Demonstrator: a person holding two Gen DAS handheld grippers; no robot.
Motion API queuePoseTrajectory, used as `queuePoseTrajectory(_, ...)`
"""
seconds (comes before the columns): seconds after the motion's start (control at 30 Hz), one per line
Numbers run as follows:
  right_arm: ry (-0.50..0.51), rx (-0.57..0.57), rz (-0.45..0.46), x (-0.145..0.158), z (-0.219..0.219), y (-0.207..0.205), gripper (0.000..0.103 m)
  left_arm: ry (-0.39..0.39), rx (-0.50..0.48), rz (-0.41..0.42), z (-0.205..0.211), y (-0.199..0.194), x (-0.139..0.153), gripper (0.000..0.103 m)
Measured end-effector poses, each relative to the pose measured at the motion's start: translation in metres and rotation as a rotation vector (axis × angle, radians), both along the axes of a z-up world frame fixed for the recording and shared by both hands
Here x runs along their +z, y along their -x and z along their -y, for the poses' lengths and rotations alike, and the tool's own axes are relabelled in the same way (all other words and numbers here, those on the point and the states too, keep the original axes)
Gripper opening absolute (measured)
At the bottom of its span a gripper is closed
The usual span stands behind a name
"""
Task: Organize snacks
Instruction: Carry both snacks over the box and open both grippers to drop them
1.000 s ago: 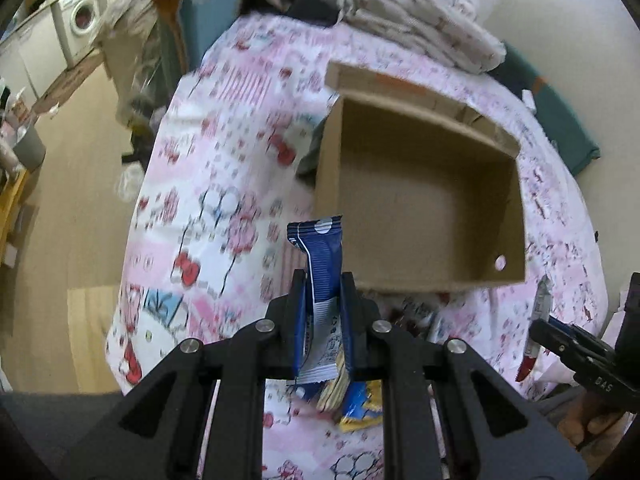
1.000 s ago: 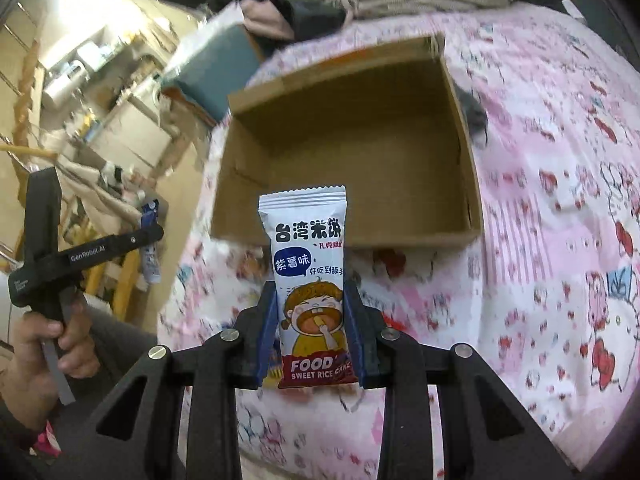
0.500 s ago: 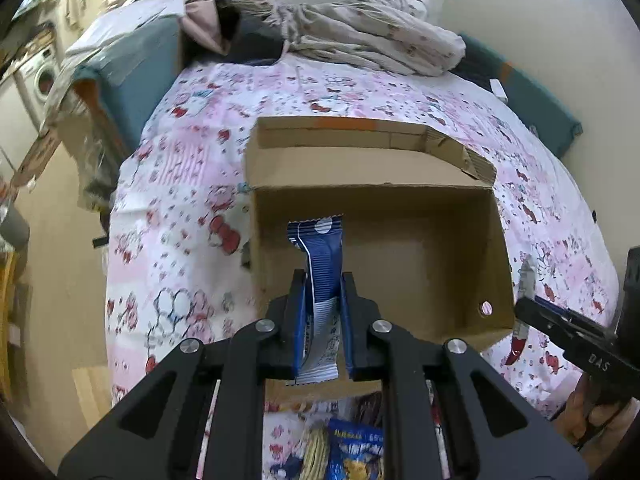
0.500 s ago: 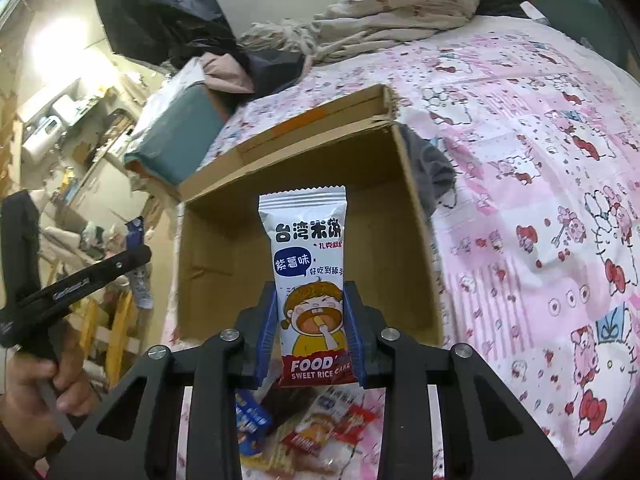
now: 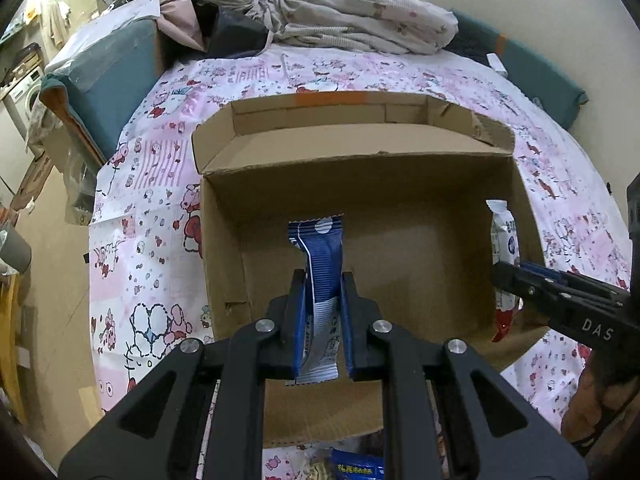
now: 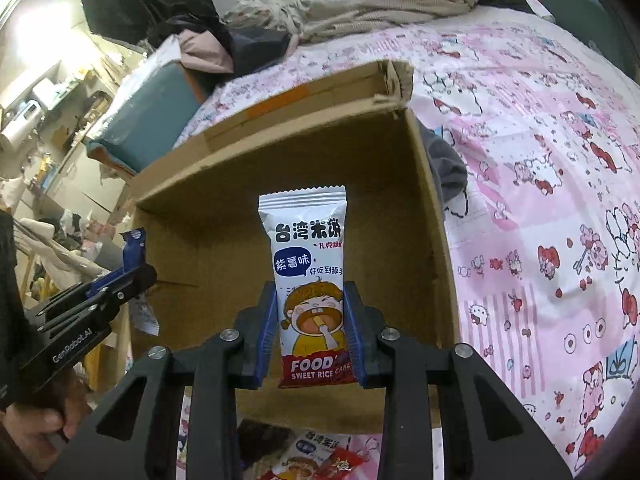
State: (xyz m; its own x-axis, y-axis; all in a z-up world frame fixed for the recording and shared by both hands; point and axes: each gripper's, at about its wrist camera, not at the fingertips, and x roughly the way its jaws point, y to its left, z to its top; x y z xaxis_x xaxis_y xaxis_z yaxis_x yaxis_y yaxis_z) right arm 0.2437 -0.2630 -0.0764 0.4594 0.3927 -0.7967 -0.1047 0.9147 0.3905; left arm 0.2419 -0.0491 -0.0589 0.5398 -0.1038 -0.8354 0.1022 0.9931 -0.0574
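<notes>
An open cardboard box (image 5: 224, 248) lies on the pink patterned bed, also in the right wrist view (image 6: 432, 240). My left gripper (image 5: 322, 288) is shut on a blue snack packet (image 5: 320, 256), held upright over the box's near half. My right gripper (image 6: 310, 300) is shut on a white rice cake packet (image 6: 308, 256), held upright over the box's right side. The right gripper and its packet (image 5: 502, 248) show at the right of the left wrist view. The left gripper and its blue packet (image 6: 134, 248) show at the left of the right wrist view.
More snack packets (image 6: 316, 456) lie on the bed just in front of the box, also in the left wrist view (image 5: 356, 468). Crumpled bedding (image 5: 360, 16) is piled beyond the box. A dark cloth (image 6: 448, 168) lies against the box's right wall. The bed's left edge drops to the floor.
Both grippers have moved forward with their packets, from in front of the box to over its inside. The box now fills more of both views.
</notes>
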Motion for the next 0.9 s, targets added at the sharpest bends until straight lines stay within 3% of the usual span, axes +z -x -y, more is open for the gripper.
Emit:
queuePoseTrajectory(0.27,0.031,0.004,-0.022,-0.009,-0.004,0.0,0.033,-0.007,0.005,-0.013,0.003,-0.005,-0.007,0.014)
queuePoseTrajectory(0.53,0.013,0.007,0.021,-0.003,-0.005,0.002,0.033,-0.012,0.004,-0.021,0.005,-0.004,-0.01,0.015)
queuePoseTrajectory(0.57,0.01,0.007,0.021,-0.003,-0.005,0.001,0.034,-0.012,0.004,-0.023,0.004,-0.004,-0.01,0.019)
queuePoseTrajectory(0.63,0.007,0.009,0.014,-0.005,-0.006,0.0,0.036,-0.015,0.005,-0.025,0.004,-0.003,-0.01,0.037)
queuePoseTrajectory(0.7,0.004,0.004,0.013,-0.005,-0.006,0.0,0.036,-0.023,0.021,-0.012,0.003,0.0,-0.007,0.067)
queuePoseTrajectory(0.77,0.0,-0.003,0.019,-0.003,-0.005,0.001,0.036,-0.019,0.025,0.013,0.002,0.003,-0.002,0.079)
queuePoseTrajectory(0.83,-0.001,-0.011,0.029,-0.001,-0.003,0.001,0.048,-0.016,0.026,0.035,0.0,0.005,0.004,0.082)
queuePoseTrajectory(0.87,-0.006,-0.029,0.045,0.002,-0.001,0.002,0.068,-0.015,0.027,0.041,-0.001,0.005,0.006,0.082)
queuePoseTrajectory(0.9,-0.012,-0.043,0.062,0.005,0.001,0.003,0.079,-0.012,0.03,0.047,-0.002,0.006,0.008,0.082)
